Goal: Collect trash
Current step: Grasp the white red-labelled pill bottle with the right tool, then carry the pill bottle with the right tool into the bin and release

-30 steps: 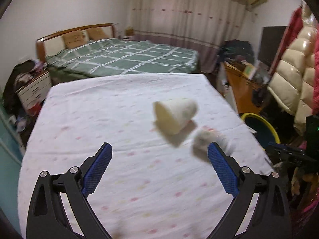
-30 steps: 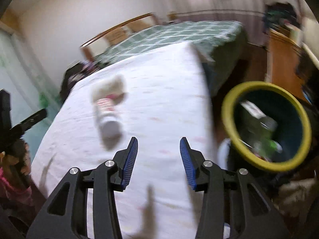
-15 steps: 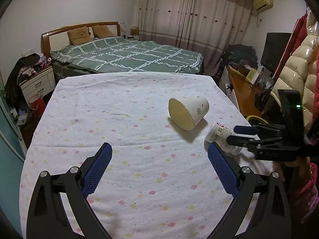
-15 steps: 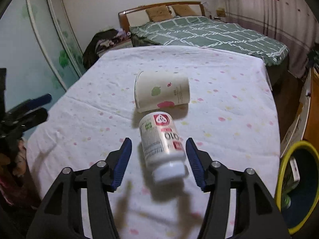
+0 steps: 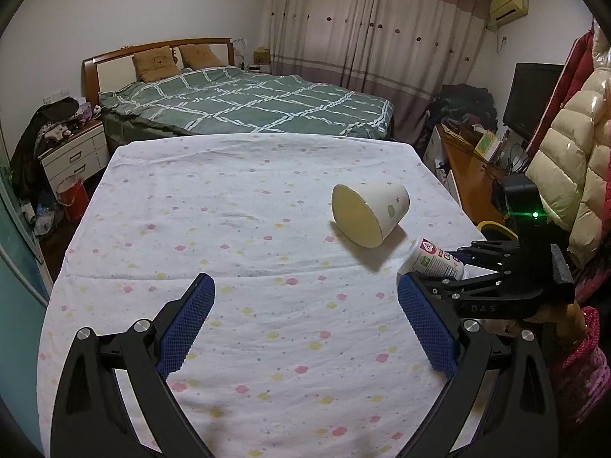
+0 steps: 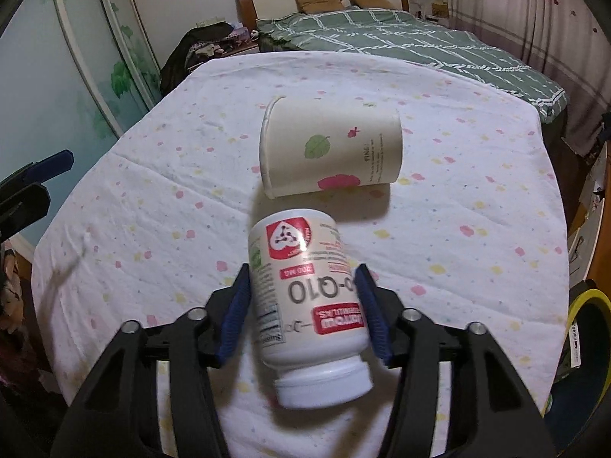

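Note:
A white pill bottle (image 6: 305,297) with a red label lies on the flowered tablecloth (image 6: 458,198), cap toward me. My right gripper (image 6: 303,267) straddles it and its jaws are closing, the blue pads touching both sides of the bottle. Just beyond lies a paper cup (image 6: 332,152) on its side, mouth to the left. In the left wrist view the cup (image 5: 366,213) and the bottle (image 5: 431,261) sit at the table's right edge, with the right gripper (image 5: 439,263) around the bottle. My left gripper (image 5: 305,280) hovers open over bare cloth, nothing between its fingers.
A yellow-rimmed trash bin (image 6: 584,305) stands on the floor off the table's right side, its rim (image 5: 496,227) peeking past the edge. A green checked bed (image 5: 248,107) lies behind the table. Coats hang at the right (image 5: 565,152).
The right gripper swung from the bin side over to the table and came down around the pill bottle. The left gripper stayed where it was.

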